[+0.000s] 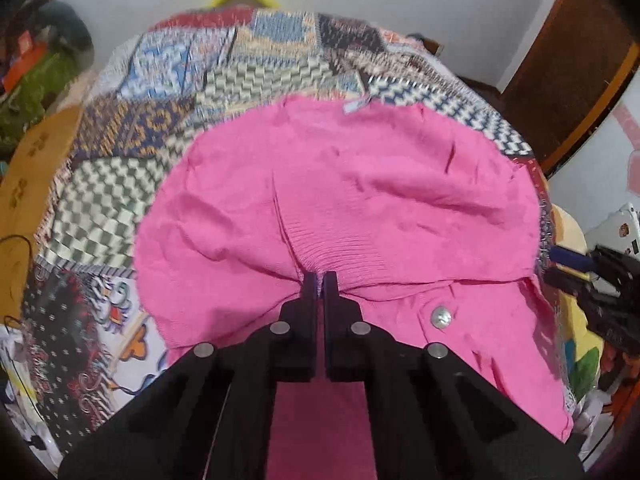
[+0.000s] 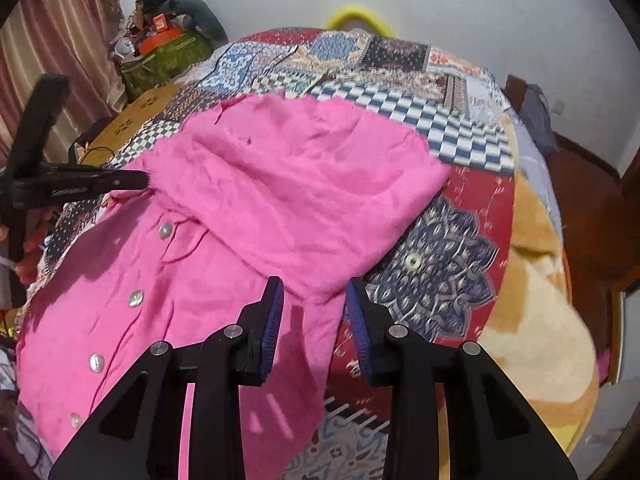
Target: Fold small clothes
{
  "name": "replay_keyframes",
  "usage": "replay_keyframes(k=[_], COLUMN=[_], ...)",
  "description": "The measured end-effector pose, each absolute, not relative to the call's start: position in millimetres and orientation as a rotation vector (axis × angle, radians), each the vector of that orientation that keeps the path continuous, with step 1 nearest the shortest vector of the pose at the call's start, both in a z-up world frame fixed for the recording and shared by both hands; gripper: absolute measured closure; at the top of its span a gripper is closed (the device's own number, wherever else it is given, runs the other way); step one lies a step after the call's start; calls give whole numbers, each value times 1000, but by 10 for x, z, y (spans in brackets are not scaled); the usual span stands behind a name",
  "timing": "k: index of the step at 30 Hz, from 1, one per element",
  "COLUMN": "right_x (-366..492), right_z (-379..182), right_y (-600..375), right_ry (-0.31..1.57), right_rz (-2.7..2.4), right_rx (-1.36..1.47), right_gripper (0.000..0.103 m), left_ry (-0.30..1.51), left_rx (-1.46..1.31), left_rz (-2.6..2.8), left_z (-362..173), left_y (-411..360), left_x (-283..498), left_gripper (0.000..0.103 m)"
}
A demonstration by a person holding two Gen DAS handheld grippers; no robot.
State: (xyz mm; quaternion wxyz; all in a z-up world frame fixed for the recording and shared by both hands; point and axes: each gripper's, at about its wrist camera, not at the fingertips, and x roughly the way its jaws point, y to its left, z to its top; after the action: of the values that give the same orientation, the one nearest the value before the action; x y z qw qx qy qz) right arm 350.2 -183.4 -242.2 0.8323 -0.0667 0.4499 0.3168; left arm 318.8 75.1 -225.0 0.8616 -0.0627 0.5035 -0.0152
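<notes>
Two grippers: my left gripper pinches the soft pink cardigan probably at its ribbed cuff; right gripper fingers spread.

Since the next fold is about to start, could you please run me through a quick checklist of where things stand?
1. Left gripper pinching the pink cardigan at its ribbed edge: ok, jaws shut on cloth.
2. Right gripper gripping: not ok, jaws apart around the cardigan's fold.
3. Cardigan on the patchwork bedspread: ok.
4. Buttons fastened: cannot tell.
5. Cardigan flat: not ok, wrinkled and bunched.
</notes>
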Motion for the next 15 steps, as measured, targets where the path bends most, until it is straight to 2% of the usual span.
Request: replay_keyframes(k=[5, 11, 13, 15], right_x=[3771, 4023, 4003, 3954], right_z=[-2476, -2637, -2615, -2548], right_y=[-1782, -1781, -1786, -1783], right_ry=[968, 1011, 1008, 995], right_rz=[629, 593, 596, 596], right_rx=[-139, -126, -129, -154], right_gripper=[74, 74, 74, 74], left_ry=[1039, 1112, 1120, 1111], left_rx=[-138, -102, -73, -69], left_rz=[-44, -54, -36, -24], left_z=[-2128, -2314, -2368, -2381], left_y=[844, 875, 884, 953], left_x=[3032, 2993, 2970, 2939], left_gripper=[102, 101, 95, 83])
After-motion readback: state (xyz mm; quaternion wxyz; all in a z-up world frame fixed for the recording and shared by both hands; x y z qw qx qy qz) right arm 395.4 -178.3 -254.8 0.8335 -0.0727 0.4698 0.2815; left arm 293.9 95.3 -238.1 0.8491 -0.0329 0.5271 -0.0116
